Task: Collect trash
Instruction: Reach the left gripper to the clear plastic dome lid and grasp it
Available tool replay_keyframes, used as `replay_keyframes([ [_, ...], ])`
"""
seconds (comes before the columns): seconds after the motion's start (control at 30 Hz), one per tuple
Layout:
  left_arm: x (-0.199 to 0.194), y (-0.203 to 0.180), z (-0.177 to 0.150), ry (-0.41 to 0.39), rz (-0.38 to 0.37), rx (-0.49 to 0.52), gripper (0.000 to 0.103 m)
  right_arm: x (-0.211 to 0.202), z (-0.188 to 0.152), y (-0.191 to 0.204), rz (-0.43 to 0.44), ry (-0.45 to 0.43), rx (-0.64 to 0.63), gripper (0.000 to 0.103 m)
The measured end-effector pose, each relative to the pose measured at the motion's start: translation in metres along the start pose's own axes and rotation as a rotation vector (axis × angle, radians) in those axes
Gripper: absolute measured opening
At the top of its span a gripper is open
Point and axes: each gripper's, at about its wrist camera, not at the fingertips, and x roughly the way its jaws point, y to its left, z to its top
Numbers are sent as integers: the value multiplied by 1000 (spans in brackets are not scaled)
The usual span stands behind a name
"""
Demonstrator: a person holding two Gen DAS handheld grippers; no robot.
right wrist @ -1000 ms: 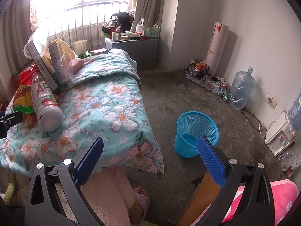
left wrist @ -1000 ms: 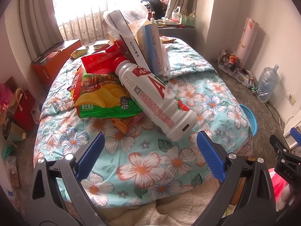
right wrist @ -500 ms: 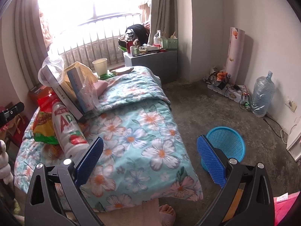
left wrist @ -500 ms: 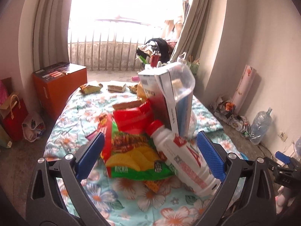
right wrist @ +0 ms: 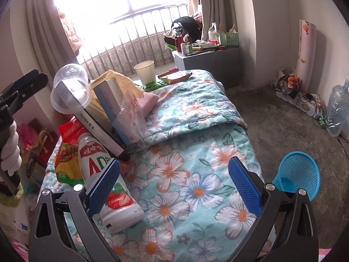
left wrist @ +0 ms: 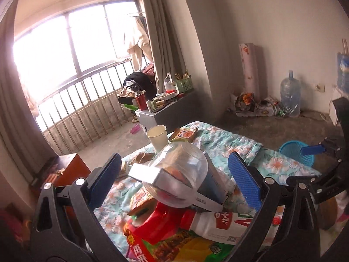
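Trash lies piled on a floral quilt (right wrist: 196,152): a white AD drink bottle (right wrist: 104,170), a chip bag (right wrist: 65,159), a long dark box (right wrist: 96,122) with a clear dome lid (right wrist: 69,87) on its top, a blue carton (right wrist: 117,111) and a paper cup (right wrist: 145,71). My left gripper (left wrist: 174,183) is open, level with the dome lid (left wrist: 181,174), above the bottle (left wrist: 220,222) and chip bag (left wrist: 174,246). My right gripper (right wrist: 174,185) is open over the quilt, its left finger in front of the bottle. A blue mesh basket (right wrist: 296,174) stands on the floor.
A grey cabinet (right wrist: 209,61) with clutter stands past the bed by the railing. A water jug (right wrist: 337,109) and wrappers sit along the right wall. An orange box (left wrist: 69,170) stands left of the bed. Snack wrappers (left wrist: 184,134) lie near the cup (left wrist: 157,137).
Both grippers rose and moved forward over the bed. The left now sits close to the dome lid and boxes; the right swung left toward the bottle. Both stayed open.
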Motion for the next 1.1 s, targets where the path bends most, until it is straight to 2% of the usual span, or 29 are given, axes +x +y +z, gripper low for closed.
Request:
replay_keyframes([
  [0.1, 22, -8, 2, 36, 11, 118, 94, 13, 6, -3, 50, 22, 18, 97],
  [0.27, 51, -19, -5, 126, 32, 255, 94, 39, 17, -4, 150, 55, 11, 97],
  [0.37, 61, -18, -8, 152, 35, 284, 94, 53, 25, 1, 226, 69, -22, 96],
  [0.53, 67, -19, -7, 181, 19, 301, 94, 83, 35, 17, 367, 103, -78, 88],
  [0.73, 68, -23, -6, 198, -3, 317, 93, 115, 43, 31, 414, 153, -115, 72],
  [0.8, 70, -23, -7, 219, -18, 322, 75, 118, 43, 33, 413, 159, -121, 64],
  [0.9, 72, -22, -8, 237, -26, 306, 70, 117, 41, 31, 428, 163, -109, 53],
  [1.1, 69, -17, -4, 235, -28, 287, 69, 112, 37, 25, 428, 159, -90, 33],
])
